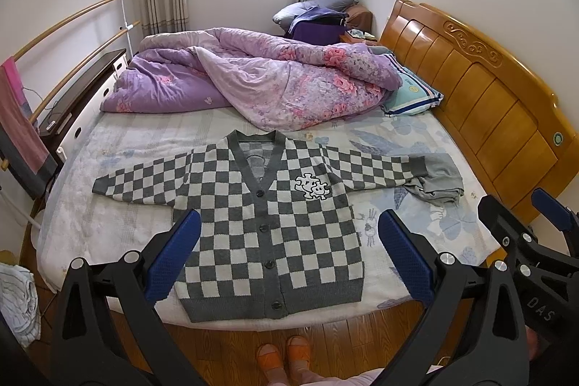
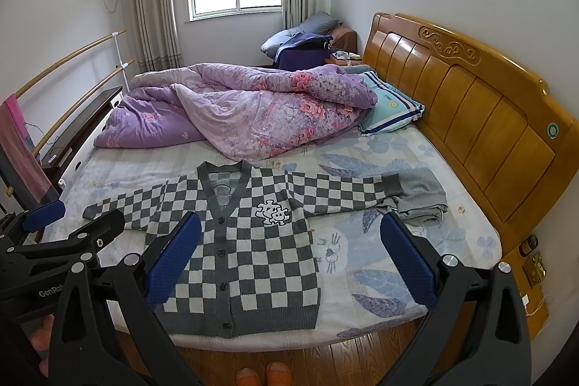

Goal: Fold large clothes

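Note:
A grey and white checkered cardigan (image 1: 267, 223) lies flat and buttoned on the bed, sleeves spread to both sides, hem at the near edge; it also shows in the right wrist view (image 2: 246, 255). My left gripper (image 1: 289, 255) is open and empty, held above the near edge of the bed over the cardigan's lower part. My right gripper (image 2: 289, 259) is open and empty, held above the cardigan's right side and the bare sheet. The right gripper also shows at the right edge of the left wrist view (image 1: 524, 227).
A crumpled grey garment (image 1: 434, 183) lies at the right sleeve's cuff. A purple floral quilt (image 1: 253, 85) and a pillow (image 1: 412, 96) fill the far half of the bed. A wooden headboard (image 1: 481, 89) stands on the right. Wooden rails (image 1: 72, 35) stand on the left.

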The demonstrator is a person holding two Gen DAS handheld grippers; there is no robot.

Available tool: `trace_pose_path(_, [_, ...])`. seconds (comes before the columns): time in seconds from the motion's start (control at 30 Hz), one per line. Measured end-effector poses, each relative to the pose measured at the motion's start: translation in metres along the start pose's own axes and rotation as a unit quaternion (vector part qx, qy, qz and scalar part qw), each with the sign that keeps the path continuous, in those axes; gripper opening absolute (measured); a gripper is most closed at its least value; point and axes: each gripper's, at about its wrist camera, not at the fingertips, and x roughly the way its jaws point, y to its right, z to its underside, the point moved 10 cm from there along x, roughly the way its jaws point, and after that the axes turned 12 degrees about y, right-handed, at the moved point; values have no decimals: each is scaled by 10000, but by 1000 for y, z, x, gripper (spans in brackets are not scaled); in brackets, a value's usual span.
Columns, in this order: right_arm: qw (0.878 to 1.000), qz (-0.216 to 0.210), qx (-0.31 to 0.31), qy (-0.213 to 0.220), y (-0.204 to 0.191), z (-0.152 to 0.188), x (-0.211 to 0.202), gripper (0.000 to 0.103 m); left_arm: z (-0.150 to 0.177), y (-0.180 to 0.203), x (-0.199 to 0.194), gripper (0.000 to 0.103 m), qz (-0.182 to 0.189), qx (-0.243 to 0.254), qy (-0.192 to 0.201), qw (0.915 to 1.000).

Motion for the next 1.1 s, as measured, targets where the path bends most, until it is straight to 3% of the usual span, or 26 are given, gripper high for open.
trace_pose_path(0.63, [9999,-92,56,-97,-4,4,4,96,14,9,1,98,-32,-28,-53,10000])
trace_pose_path(0.97, [9988,-420,117,-221,-12,3,24,96,24,1,13,98,-195,-138,-211,9995])
trace_pose_path(1.1, [9971,-683,179,-272,-15,4,33,96,27,-9,19,98,-249,-403,-388,9981])
